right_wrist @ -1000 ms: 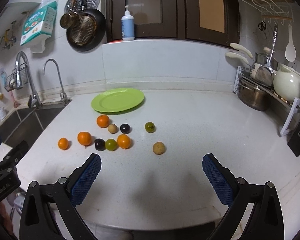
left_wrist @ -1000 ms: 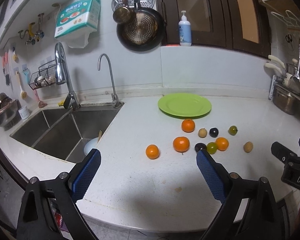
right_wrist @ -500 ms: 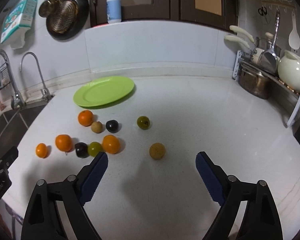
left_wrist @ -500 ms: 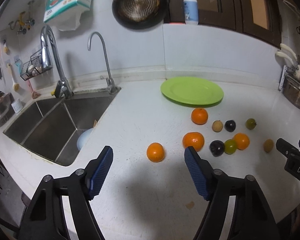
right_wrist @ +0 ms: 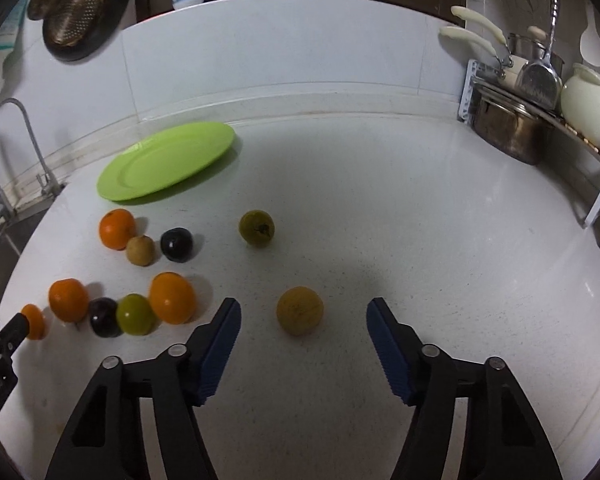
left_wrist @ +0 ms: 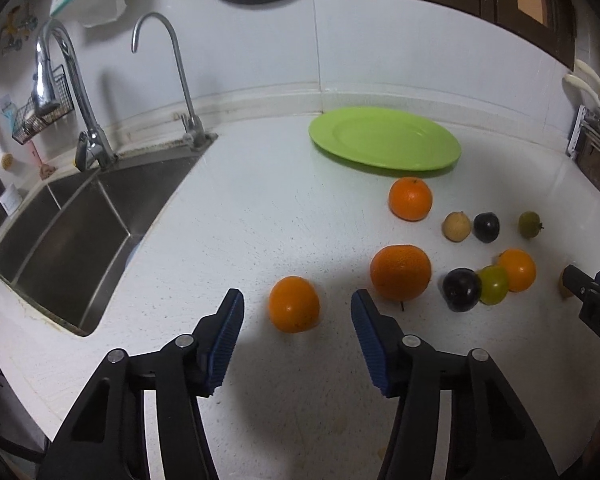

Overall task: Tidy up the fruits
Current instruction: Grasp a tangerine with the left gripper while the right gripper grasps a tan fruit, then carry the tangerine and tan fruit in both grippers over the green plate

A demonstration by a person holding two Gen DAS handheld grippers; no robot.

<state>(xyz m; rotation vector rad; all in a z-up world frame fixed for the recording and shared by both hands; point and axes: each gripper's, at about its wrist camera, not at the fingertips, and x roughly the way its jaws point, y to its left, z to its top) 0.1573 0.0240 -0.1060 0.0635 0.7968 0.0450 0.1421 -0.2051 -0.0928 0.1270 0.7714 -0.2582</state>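
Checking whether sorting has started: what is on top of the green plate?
Nothing: the green plate is bare in both views. All the fruit lies on the counter. No part of the plate's top is covered.

White counter [right_wrist: 380, 208], green plate [right_wrist: 160, 164], scattered fruits [right_wrist: 172, 298]

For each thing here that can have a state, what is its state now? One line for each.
left tool: open, around the small orange, not touching
small orange: on the counter, not held
right tool: open, around the tan round fruit, not touching
tan round fruit: on the counter, not held
green plate: flat, no fruit on it
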